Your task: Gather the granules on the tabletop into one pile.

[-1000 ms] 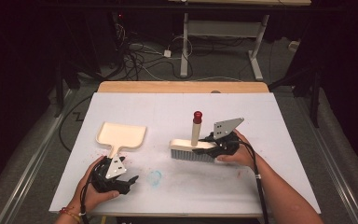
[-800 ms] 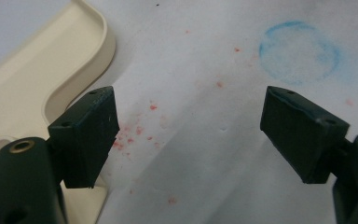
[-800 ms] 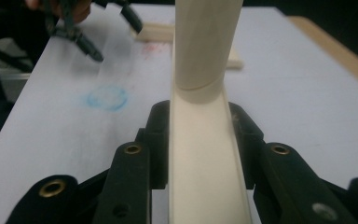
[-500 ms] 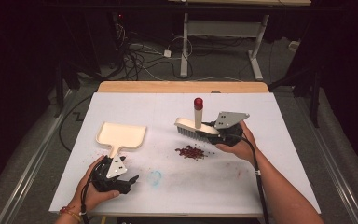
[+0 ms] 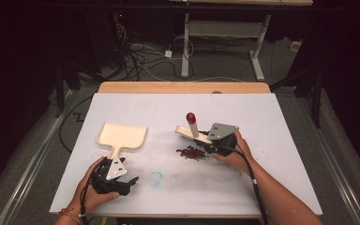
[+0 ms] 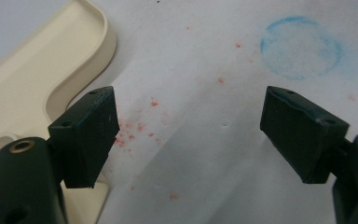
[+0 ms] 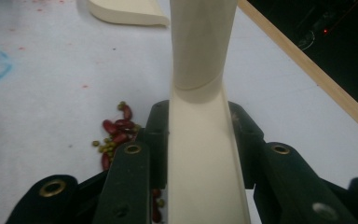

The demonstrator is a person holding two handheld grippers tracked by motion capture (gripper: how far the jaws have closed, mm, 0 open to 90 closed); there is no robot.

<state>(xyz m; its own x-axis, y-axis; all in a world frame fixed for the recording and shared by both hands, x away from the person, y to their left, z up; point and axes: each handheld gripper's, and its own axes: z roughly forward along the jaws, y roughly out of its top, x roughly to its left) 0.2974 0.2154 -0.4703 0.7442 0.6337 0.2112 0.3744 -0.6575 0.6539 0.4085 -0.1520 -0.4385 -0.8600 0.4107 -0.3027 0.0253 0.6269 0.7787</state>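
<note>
A cream dustpan [image 5: 121,135] lies on the white table [image 5: 281,140], its handle pointing toward my left gripper [image 5: 122,182]. That gripper [image 6: 186,116] rests open just right of the dustpan's handle [image 6: 23,98], with nothing between its pads. My right gripper [image 5: 218,138] is shut on a cream hand brush [image 5: 192,132] with a red-tipped handle [image 5: 191,116], held tilted above the table. In the right gripper view, the jaws [image 7: 199,126] clamp the brush's back [image 7: 200,158]. A small pile of red and green beans [image 5: 192,152] [image 7: 116,133] lies just left of the brush.
A blue circle [image 5: 155,178] [image 6: 300,46] is drawn on the table near the left gripper. Red specks are scattered around it. A wooden strip [image 5: 183,87] [image 7: 307,70] runs along the far table edge, with dark floor, cables and desk legs [image 5: 185,47] beyond.
The right gripper has lifted the brush off the table and drawn it back to the right, uncovering the pile of beans. The left gripper has stayed put.
</note>
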